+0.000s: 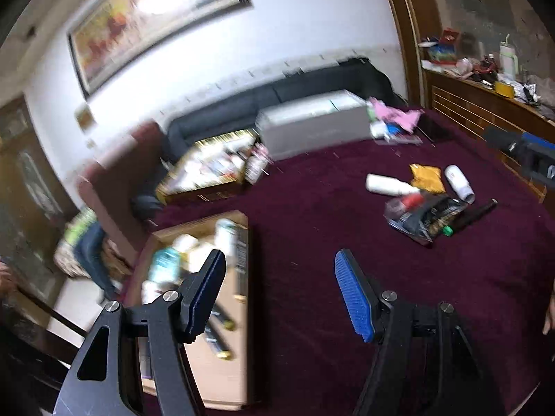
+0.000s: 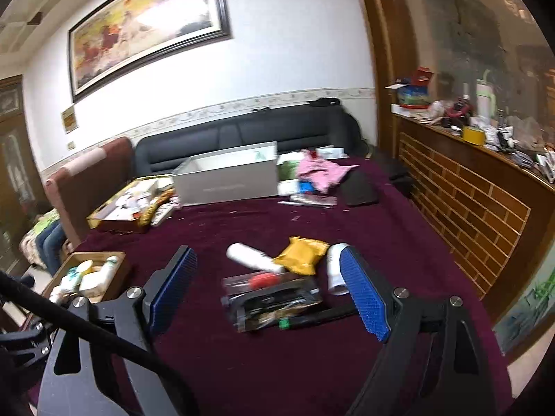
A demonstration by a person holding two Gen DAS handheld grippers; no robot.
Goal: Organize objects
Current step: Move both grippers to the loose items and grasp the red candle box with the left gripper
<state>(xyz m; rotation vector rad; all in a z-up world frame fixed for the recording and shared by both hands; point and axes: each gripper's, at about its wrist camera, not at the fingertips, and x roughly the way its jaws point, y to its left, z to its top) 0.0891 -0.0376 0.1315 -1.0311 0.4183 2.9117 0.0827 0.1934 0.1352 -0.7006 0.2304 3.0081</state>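
A pile lies on the maroon tablecloth (image 2: pixel 242 222): a white bottle (image 2: pixel 251 257), a yellow pouch (image 2: pixel 302 254), a white tube (image 2: pixel 334 270), a clear packet with a red item (image 2: pixel 263 282), a dark packet (image 2: pixel 277 306) and a black pen with a green cap (image 2: pixel 312 317). My right gripper (image 2: pixel 274 287) is open, just short of the pile. My left gripper (image 1: pixel 281 294) is open and empty over bare cloth beside a cardboard box (image 1: pixel 239 312) that holds bottles. The pile shows at the right in the left wrist view (image 1: pixel 423 204).
A grey open box (image 2: pixel 225 182) stands at the table's far side, with pink cloth (image 2: pixel 321 171) and a black flat item (image 2: pixel 359 189) to its right. A tray of small items (image 2: pixel 131 208) sits far left. A wooden counter (image 2: pixel 468 187) runs along the right.
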